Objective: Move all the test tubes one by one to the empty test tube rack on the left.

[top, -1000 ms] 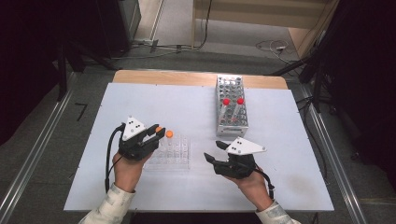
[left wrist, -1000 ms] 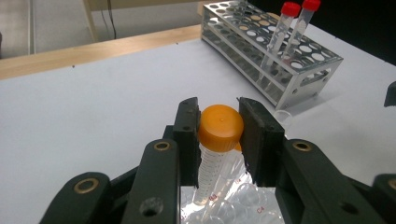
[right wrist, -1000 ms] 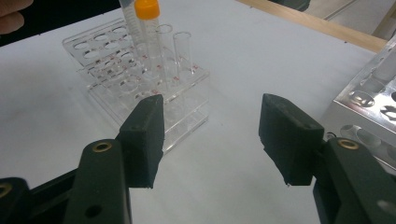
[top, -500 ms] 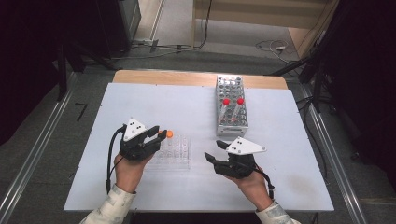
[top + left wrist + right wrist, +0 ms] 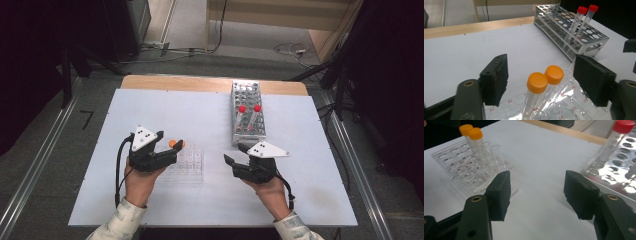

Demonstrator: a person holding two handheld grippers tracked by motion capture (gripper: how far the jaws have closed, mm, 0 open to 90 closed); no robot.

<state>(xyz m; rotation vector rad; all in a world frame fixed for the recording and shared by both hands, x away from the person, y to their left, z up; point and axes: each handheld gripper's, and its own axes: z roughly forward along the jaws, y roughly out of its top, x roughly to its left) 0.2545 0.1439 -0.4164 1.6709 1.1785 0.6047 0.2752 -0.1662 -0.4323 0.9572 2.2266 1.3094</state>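
Note:
Two orange-capped tubes (image 5: 537, 86) stand in a clear plastic rack (image 5: 564, 105) on the white table. My left gripper (image 5: 544, 77) straddles them; its jaws have just been opening and now stand open, pads clear of both caps. From above, the left gripper (image 5: 172, 151) sits at the rack's left end (image 5: 190, 165), beside an orange cap (image 5: 175, 144). My right gripper (image 5: 235, 153) hovers open to the right of the rack, with nothing between its jaws. In the right gripper view (image 5: 539, 192) bare table lies between the pads, and the orange-capped tubes (image 5: 475, 135) stand far left.
A metal tube rack (image 5: 247, 112) stands at the back right of the table with two red-capped tubes (image 5: 249, 108) in it. Two uncapped clear tubes (image 5: 495, 153) stand in the plastic rack (image 5: 461, 173). A wooden strip (image 5: 210, 82) edges the table's far side.
The left gripper's jaws have spread apart from the orange-capped tube, which now stands free in the clear rack. Neither hand has shifted noticeably.

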